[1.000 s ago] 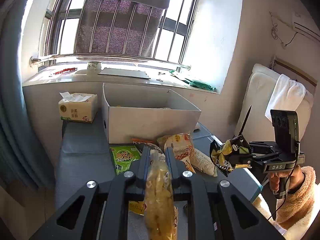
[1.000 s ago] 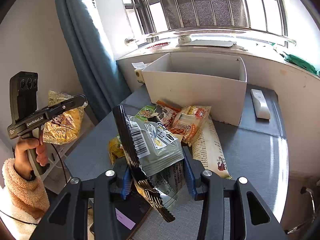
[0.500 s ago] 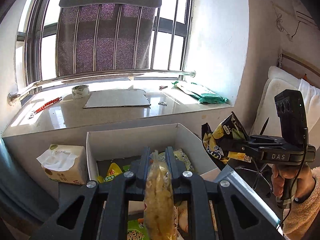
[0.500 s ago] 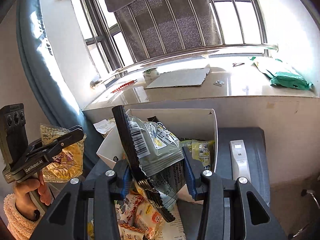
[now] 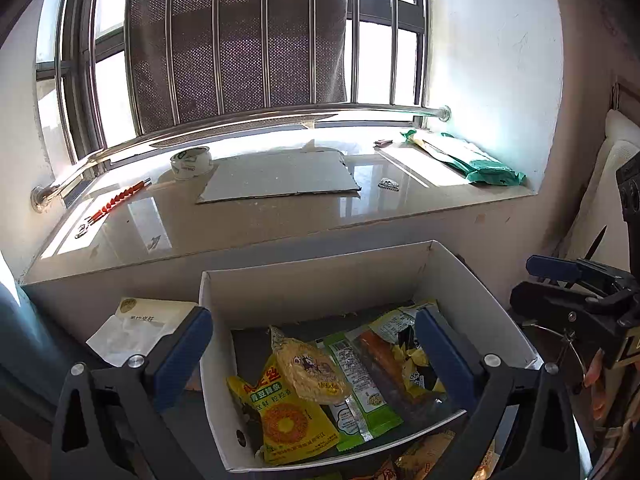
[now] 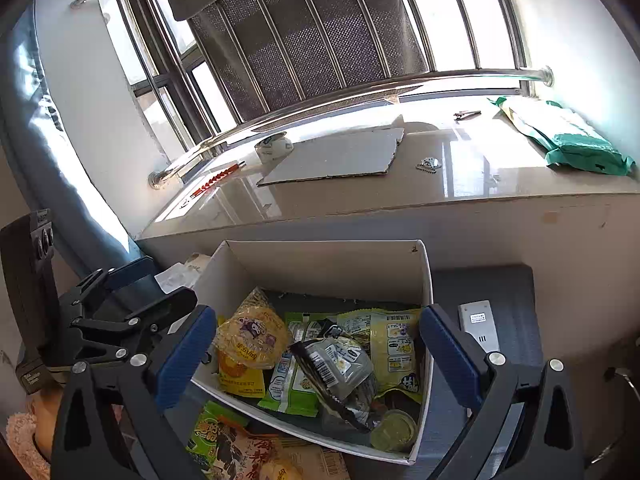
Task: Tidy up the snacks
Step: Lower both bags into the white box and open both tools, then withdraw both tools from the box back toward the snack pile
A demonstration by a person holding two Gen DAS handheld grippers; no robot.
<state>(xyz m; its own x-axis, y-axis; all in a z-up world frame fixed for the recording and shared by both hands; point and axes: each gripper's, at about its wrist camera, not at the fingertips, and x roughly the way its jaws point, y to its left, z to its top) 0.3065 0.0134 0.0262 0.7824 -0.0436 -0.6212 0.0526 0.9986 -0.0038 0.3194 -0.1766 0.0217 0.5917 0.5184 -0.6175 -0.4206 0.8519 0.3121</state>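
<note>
The white cardboard box [image 5: 320, 268] sits below both grippers and holds several snack packs. My left gripper [image 5: 313, 316] hangs over it, its jaws opening wide with nothing pressed between the blue pads. The round yellow cracker pack [image 5: 310, 372] lies loose in the box on a yellow bag [image 5: 280, 420]. My right gripper [image 6: 318, 312] is also over the box [image 6: 320, 264], jaws opening and gripping nothing. The black and grey packet [image 6: 340, 368] rests inside on other packs, and the cracker pack [image 6: 252, 338] lies to its left. The left gripper [image 6: 156, 286] is visible beside the box.
More snack packs [image 6: 224, 444] lie on the grey table in front of the box. A white remote [image 6: 478, 324] lies right of it and a tissue pack [image 5: 136, 324] left of it. Behind is a windowsill [image 5: 280, 208] with cardboard, tape and a green bag.
Both grippers moved forward over the box and opened. The cracker pack dropped from the left gripper and the black and grey packet from the right; both now lie in the box.
</note>
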